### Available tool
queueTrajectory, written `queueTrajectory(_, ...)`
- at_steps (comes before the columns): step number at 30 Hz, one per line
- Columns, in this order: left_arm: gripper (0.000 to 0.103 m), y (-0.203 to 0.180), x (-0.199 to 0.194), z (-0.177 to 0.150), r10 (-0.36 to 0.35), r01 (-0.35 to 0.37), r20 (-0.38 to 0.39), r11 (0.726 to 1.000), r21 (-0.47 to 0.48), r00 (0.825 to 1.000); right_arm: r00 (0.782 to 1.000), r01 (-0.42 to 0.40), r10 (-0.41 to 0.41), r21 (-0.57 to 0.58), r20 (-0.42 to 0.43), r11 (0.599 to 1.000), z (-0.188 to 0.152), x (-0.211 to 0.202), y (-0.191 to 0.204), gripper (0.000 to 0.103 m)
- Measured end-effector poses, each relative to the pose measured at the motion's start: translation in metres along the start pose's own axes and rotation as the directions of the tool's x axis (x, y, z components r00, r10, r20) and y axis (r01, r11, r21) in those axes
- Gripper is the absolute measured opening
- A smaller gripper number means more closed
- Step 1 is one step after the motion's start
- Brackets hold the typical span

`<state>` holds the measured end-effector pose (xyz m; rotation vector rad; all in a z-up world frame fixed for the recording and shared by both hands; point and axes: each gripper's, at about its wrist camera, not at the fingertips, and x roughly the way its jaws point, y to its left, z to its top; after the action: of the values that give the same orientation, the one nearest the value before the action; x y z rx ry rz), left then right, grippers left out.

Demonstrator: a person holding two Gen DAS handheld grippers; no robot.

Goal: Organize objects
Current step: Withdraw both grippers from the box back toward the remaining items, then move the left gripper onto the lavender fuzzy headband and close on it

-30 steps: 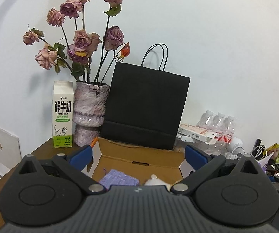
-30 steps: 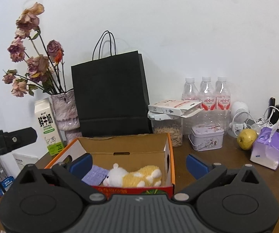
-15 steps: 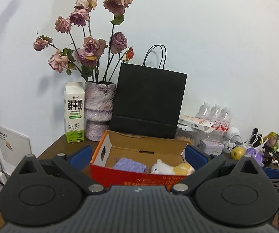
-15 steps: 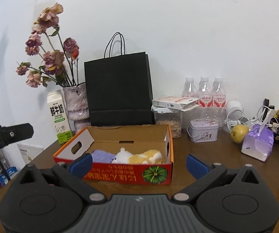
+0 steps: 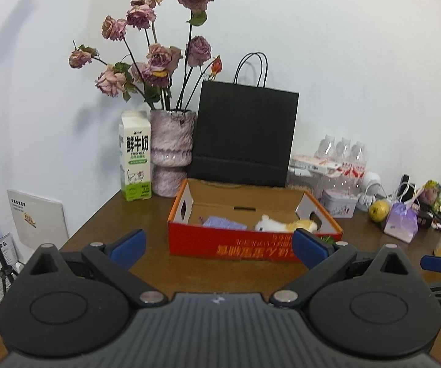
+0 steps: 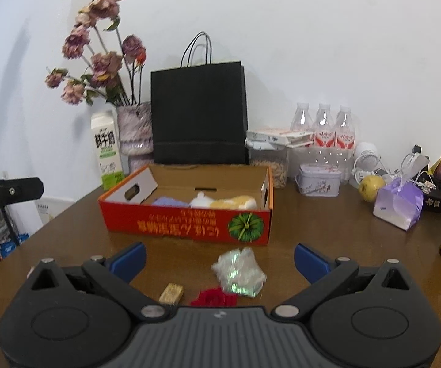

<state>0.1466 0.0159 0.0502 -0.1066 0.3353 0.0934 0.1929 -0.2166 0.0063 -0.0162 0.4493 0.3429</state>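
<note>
An open red cardboard box [image 5: 251, 245] [image 6: 186, 224] sits mid-table and holds a purple cloth [image 5: 223, 223] [image 6: 169, 202] and a white-and-yellow plush toy [image 5: 284, 225] [image 6: 223, 202]. In the right wrist view a crumpled clear wrapper [image 6: 240, 273], a small gold block [image 6: 171, 293] and a red rose-like piece [image 6: 214, 298] lie on the table in front of the box. My left gripper [image 5: 218, 245] is open and empty, short of the box. My right gripper [image 6: 218, 259] is open and empty, just above the loose items.
Behind the box stand a black paper bag [image 5: 243, 138], a vase of dried roses [image 5: 171, 153] and a milk carton [image 5: 135, 159]. To the right are water bottles [image 6: 324, 132], a tin [image 6: 320, 181], an apple [image 6: 370, 187] and a purple tissue pack [image 6: 399, 204]. The table's left edge [image 5: 91, 220] drops off.
Both grippers have pulled back from the box. The box now looks smaller and farther, and the loose wrapper, gold block and red piece have come into the right view.
</note>
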Motion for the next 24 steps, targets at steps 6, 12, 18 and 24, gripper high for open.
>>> queueTrajectory(6,0.103,0.009,-0.007,-0.018,0.006,-0.005,-0.037,1.0,0.016,0.999,0.999,-0.018,0.017,-0.026,-0.04,1.0,-0.019,-0.006,0.006,0.103)
queueTrajectory(12,0.103,0.019,-0.01,-0.032,0.016,-0.015,-0.074,1.0,0.014,0.997,0.996,-0.034,0.029,-0.05,-0.084,0.998,-0.037,-0.008,0.011,0.103)
queueTrajectory(18,0.103,0.026,-0.012,-0.046,0.019,-0.016,-0.105,1.0,0.027,0.994,0.991,-0.045,0.037,-0.061,-0.131,0.997,-0.054,-0.005,0.012,0.103)
queueTrajectory(24,0.103,0.036,-0.007,-0.061,0.018,-0.013,-0.152,0.999,0.032,0.988,0.982,-0.054,0.04,-0.07,-0.183,0.996,-0.07,0.003,0.013,0.103)
